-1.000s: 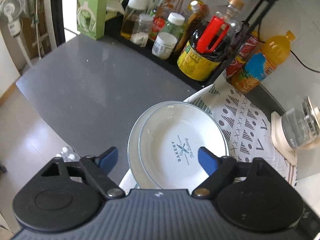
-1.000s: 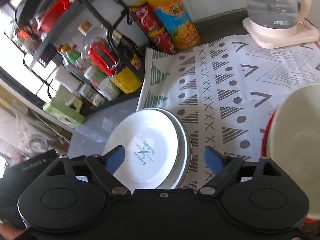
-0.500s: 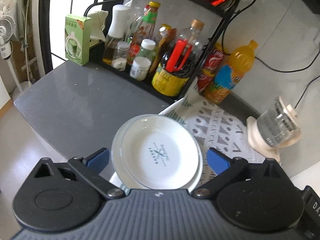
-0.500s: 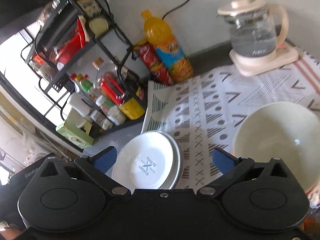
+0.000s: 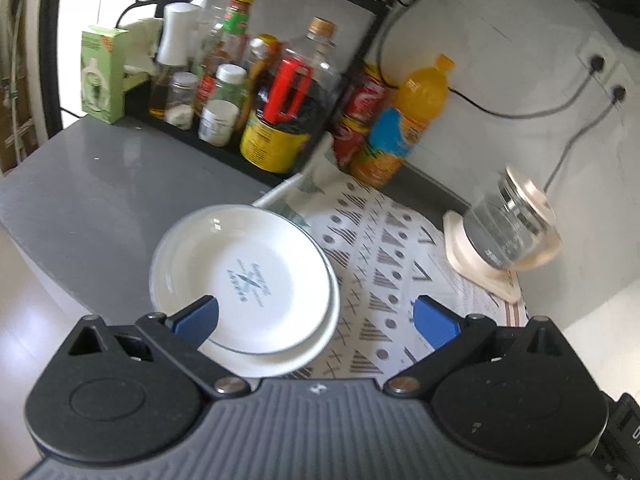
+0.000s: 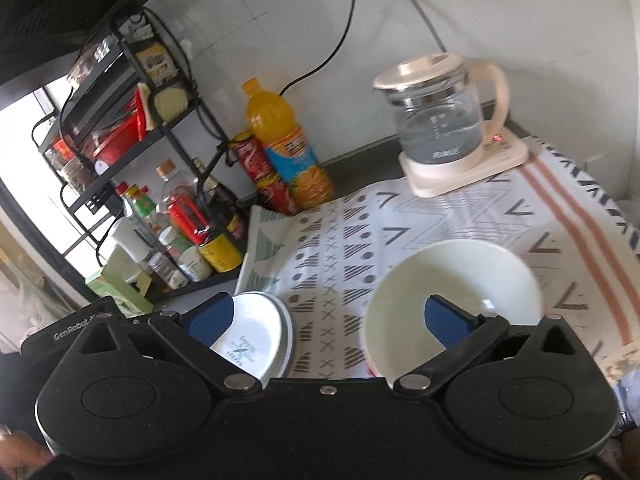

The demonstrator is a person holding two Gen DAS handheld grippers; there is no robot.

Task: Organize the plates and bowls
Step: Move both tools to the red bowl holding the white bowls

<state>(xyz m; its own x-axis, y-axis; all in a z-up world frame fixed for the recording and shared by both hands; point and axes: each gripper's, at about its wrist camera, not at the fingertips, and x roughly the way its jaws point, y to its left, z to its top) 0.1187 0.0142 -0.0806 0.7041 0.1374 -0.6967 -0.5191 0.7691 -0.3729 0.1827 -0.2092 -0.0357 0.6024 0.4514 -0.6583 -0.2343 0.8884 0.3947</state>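
Two white plates (image 5: 248, 280) with a thin dark rim line and a blue "BAKERY" print lie stacked at the left end of the patterned cloth (image 5: 384, 248). My left gripper (image 5: 316, 318) hangs above and just near of them, open, with nothing between its blue pads. The right wrist view shows the same stack of plates (image 6: 260, 336) at lower left and a cream bowl (image 6: 452, 296) nested in a red-rimmed one to the right. My right gripper (image 6: 328, 320) is open above the cloth (image 6: 440, 224) between them, holding nothing.
A black rack (image 5: 256, 92) of sauce bottles and jars stands behind the plates, beside an orange juice bottle (image 5: 408, 120) and red cans (image 5: 360, 108). A glass kettle (image 6: 444, 128) on a cream base sits at the back right. The grey counter (image 5: 100, 200) ends at left.
Both grippers have drawn back and risen from the stacked plates, which now look smaller and further off. The cream bowl has come fully into the right view. Both jaws have widened slightly.
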